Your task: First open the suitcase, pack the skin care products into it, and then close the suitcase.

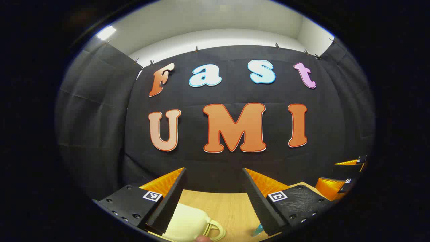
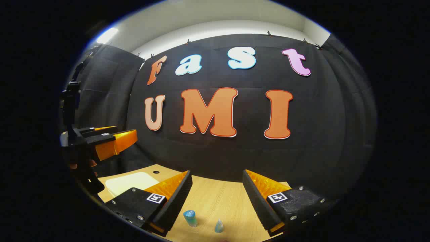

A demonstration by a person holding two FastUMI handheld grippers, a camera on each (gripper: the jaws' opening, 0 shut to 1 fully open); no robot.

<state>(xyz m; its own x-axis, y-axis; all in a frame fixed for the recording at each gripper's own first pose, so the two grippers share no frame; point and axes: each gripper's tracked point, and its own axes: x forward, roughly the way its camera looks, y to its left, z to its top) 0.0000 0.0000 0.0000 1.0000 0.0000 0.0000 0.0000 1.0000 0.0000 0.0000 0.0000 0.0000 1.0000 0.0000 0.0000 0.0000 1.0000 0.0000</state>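
Below me, a pale wooden table (image 2: 221, 198). On it, a cream suitcase (image 1: 188, 223) and two small blue bottles (image 2: 190, 217).

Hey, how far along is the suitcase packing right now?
Nothing looks done yet. The cream suitcase lies shut on the wooden table, and two small blue bottles stand loose on the wood. Nothing is in hand: the left gripper and right gripper are open, holding nothing. Opening, packing and closing remain.
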